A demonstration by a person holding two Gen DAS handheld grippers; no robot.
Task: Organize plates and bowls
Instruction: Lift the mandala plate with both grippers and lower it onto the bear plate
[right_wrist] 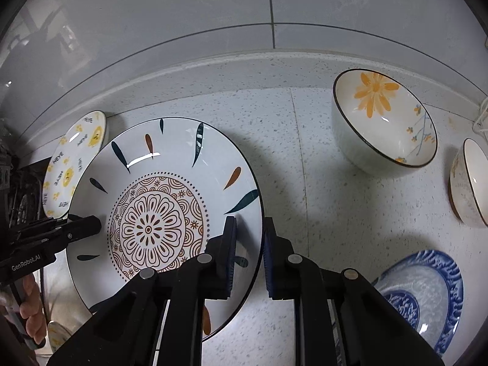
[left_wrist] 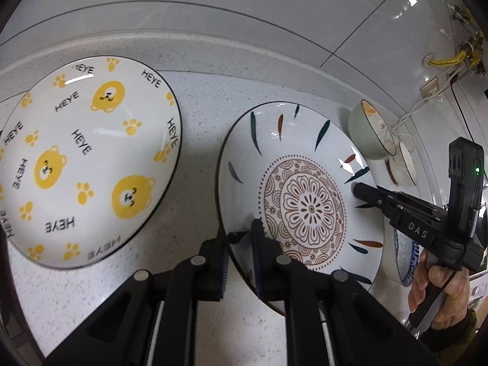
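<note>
A white plate with a brown mandala centre and leaf marks (left_wrist: 305, 201) (right_wrist: 164, 213) is held off the speckled counter by both grippers. My left gripper (left_wrist: 241, 250) is shut on its left rim, one finger above and one below. My right gripper (right_wrist: 248, 253) is shut on its right rim; it also shows in the left wrist view (left_wrist: 363, 190). The left gripper shows in the right wrist view (right_wrist: 88, 227). A white plate with yellow bears and "HEYE" text (left_wrist: 85, 161) (right_wrist: 76, 158) lies on the counter to the left.
A bowl with an orange flower (right_wrist: 387, 122) (left_wrist: 370, 134) stands at the back right. A speckled bowl (right_wrist: 469, 183) is beside it. A blue-patterned plate (right_wrist: 424, 296) lies front right. Tiled wall (right_wrist: 244, 15) runs behind; cables and sockets (left_wrist: 457, 58) hang far right.
</note>
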